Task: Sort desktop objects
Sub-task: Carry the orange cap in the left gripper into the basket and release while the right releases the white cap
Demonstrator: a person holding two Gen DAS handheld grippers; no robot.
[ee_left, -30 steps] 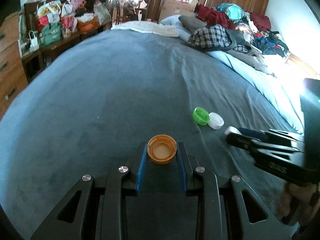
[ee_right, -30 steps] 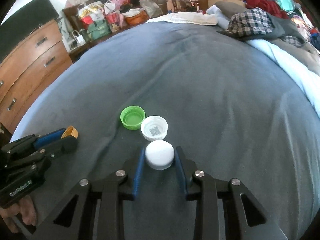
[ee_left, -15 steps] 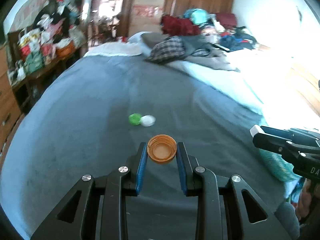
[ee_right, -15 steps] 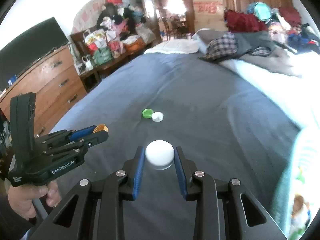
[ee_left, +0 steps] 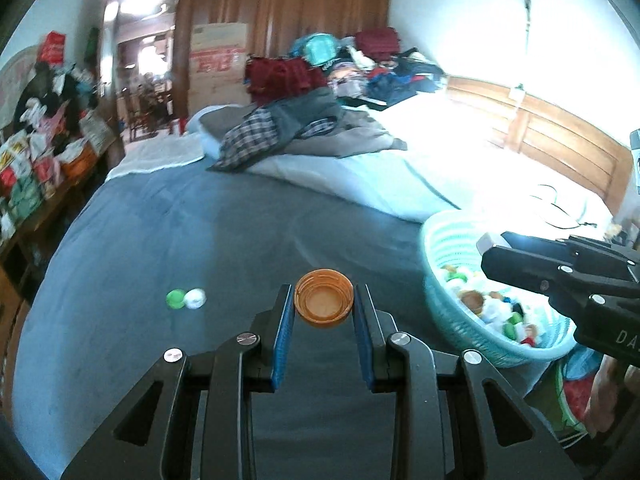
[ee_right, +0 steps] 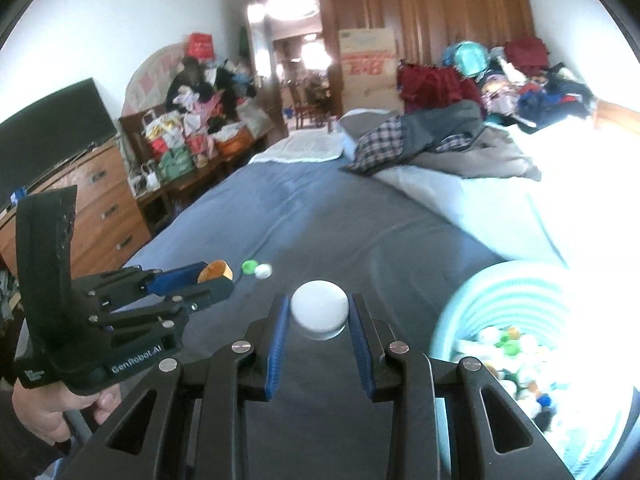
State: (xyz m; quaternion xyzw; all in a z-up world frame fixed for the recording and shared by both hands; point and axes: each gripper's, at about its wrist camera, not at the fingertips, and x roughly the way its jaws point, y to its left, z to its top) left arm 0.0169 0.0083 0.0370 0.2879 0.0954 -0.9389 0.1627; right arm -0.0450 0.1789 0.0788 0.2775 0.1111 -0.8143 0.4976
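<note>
- The left gripper (ee_left: pixel 324 308) is clamped on an orange cap (ee_left: pixel 324 303), its hollow side facing the camera, held in the air above the grey-blue blanket (ee_left: pixel 200 240).
- The right gripper (ee_right: pixel 319 314) is clamped on a white cap (ee_right: pixel 319 310), closed top facing the camera, its blue pads (ee_right: pixel 276 344) pressing on both sides.
- A teal woven basket (ee_left: pixel 448 248) sits at the right edge of the blanket, just beside the pale sheet (ee_left: pixel 400 184). In the left wrist view it lies to the right of the orange cap; the right gripper's fingers hang over its rim.
- The basket holds a heap of small caps (ee_left: pixel 492 308): white, green, orange-brown, blue and red ones show, piled against the near wall. Glare washes out part of the inside in the right wrist view.
- 2 caps lie on the blanket well apart from the basket, touching each other: a green cap (ee_left: pixel 175 299) and a second white cap (ee_left: pixel 195 298).
- A hand (ee_right: pixel 52 412) grips the left gripper's handle at the lower left of the right wrist view.
- Clothes (ee_left: pixel 280 132) are piled at the far end of the bed.
</note>
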